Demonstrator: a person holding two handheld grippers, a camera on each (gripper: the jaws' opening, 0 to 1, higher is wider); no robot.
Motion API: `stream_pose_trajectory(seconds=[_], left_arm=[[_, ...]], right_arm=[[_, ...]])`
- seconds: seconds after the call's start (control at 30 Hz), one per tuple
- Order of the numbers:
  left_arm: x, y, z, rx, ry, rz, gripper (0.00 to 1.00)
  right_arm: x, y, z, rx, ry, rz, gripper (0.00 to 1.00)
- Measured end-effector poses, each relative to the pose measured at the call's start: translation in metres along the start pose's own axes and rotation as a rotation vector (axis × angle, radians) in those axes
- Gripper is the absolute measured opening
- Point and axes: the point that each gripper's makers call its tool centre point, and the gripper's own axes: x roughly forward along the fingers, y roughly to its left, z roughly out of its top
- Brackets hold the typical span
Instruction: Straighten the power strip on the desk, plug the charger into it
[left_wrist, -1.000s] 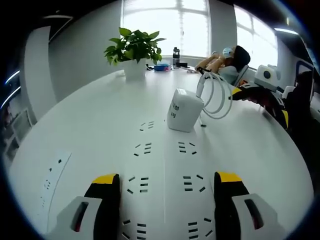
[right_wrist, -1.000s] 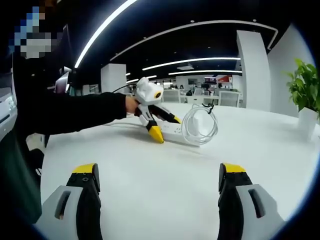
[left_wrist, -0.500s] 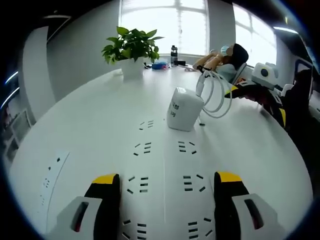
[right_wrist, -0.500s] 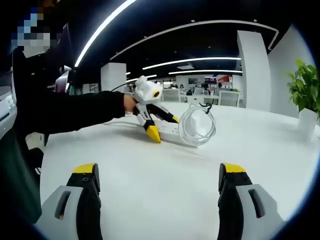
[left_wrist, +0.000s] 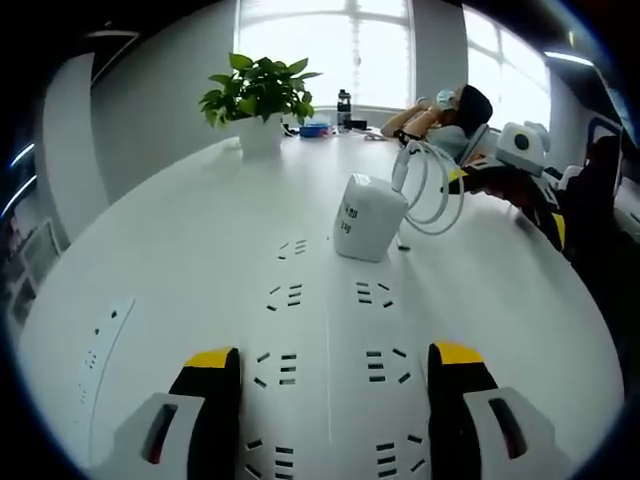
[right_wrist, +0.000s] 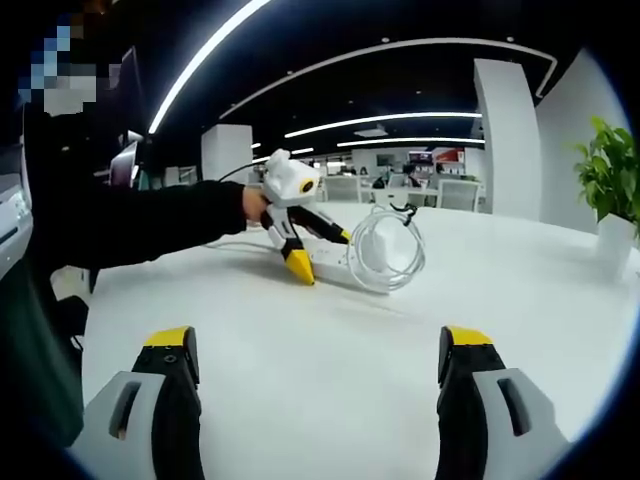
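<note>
A white power strip (left_wrist: 330, 330) with rows of sockets runs up the white desk between my left gripper's (left_wrist: 333, 357) open jaws, which stand on either side of it. At its far end sits the white charger block (left_wrist: 368, 218) with its coiled white cable (left_wrist: 432, 190). In the right gripper view a hand in a black sleeve holds the left gripper (right_wrist: 300, 258) down over the strip (right_wrist: 335, 262), beside the cable coil (right_wrist: 385, 250). My right gripper (right_wrist: 318, 340) hovers open over bare desk, with nothing between its fingers. It also shows at the right (left_wrist: 505, 205).
A potted plant (left_wrist: 260, 95) stands at the far end of the desk, with a bottle (left_wrist: 343, 108) and small items behind it. A person (left_wrist: 450, 110) sits at the far right. A flush socket panel (left_wrist: 100, 360) lies at the left. The plant (right_wrist: 610, 180) also appears on the right.
In the right gripper view the left gripper, the strip end and the cable coil have shifted slightly to the left. The right gripper has held still.
</note>
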Motion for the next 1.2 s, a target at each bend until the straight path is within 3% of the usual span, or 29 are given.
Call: stream_pose_trajectory(seconds=[1.2], left_arm=[[-0.014,-0.017,-0.014,-0.003,-0.002,-0.003,0.78]], right_arm=[[-0.004,0.014,0.005,-0.013,0.002,0.009,0.99]])
